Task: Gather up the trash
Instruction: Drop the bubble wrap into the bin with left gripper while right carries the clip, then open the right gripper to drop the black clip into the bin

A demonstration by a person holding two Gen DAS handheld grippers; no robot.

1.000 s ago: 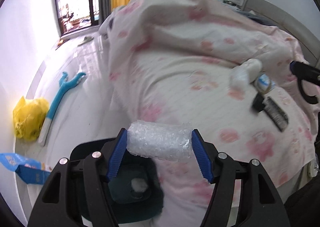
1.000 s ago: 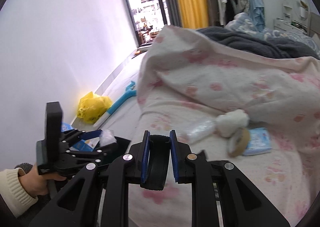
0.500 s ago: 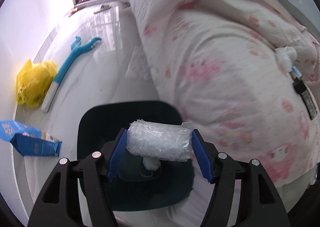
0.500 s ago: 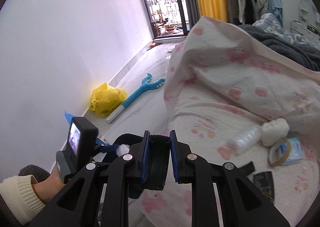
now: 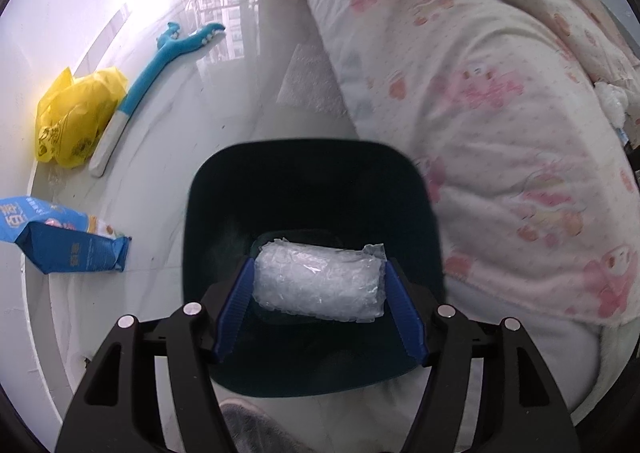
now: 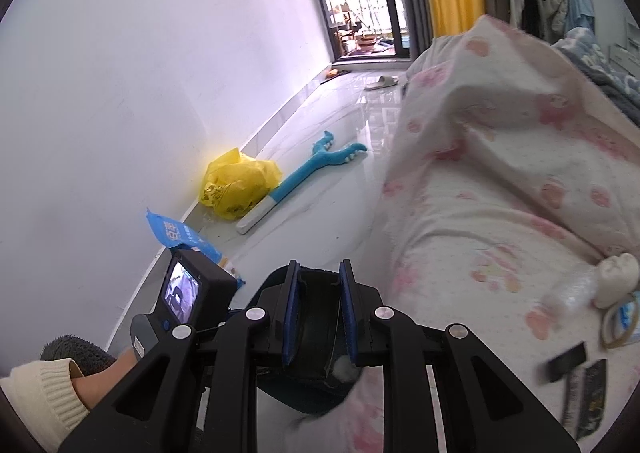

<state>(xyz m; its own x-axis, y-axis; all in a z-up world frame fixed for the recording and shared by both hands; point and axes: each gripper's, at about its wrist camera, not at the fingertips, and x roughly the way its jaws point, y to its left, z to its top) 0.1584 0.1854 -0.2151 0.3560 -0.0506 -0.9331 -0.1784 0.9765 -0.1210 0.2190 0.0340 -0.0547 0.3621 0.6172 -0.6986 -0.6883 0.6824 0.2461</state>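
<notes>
My left gripper [image 5: 320, 265] points steeply down, shut on a roll of clear bubble wrap [image 5: 318, 287] held crosswise between its blue pads. The roll hangs right over the mouth of a dark bin [image 5: 288, 151] that stands on the floor beside the bed. In the right wrist view my right gripper [image 6: 320, 265] is shut on the bin's dark rim [image 6: 316, 317]. A small white wad [image 6: 345, 370] lies inside the bin. The back of the left gripper with its small screen [image 6: 184, 291] shows at lower left, held by a hand [image 6: 100, 381] in a cream sleeve.
A bed with a pink-patterned quilt [image 5: 500, 113] fills the right side. On it lie a tape ring [image 6: 614, 327], a white wad [image 6: 616, 277], another bubble wrap roll [image 6: 572, 289] and a black comb [image 6: 580, 385]. By the wall lie a yellow bag [image 5: 76, 117], a blue toy stick [image 5: 160, 69] and a blue packet [image 5: 60, 241].
The left gripper has swung down from the bed to above the bin, still holding the roll. The right gripper has shifted left with the bin's rim in it.
</notes>
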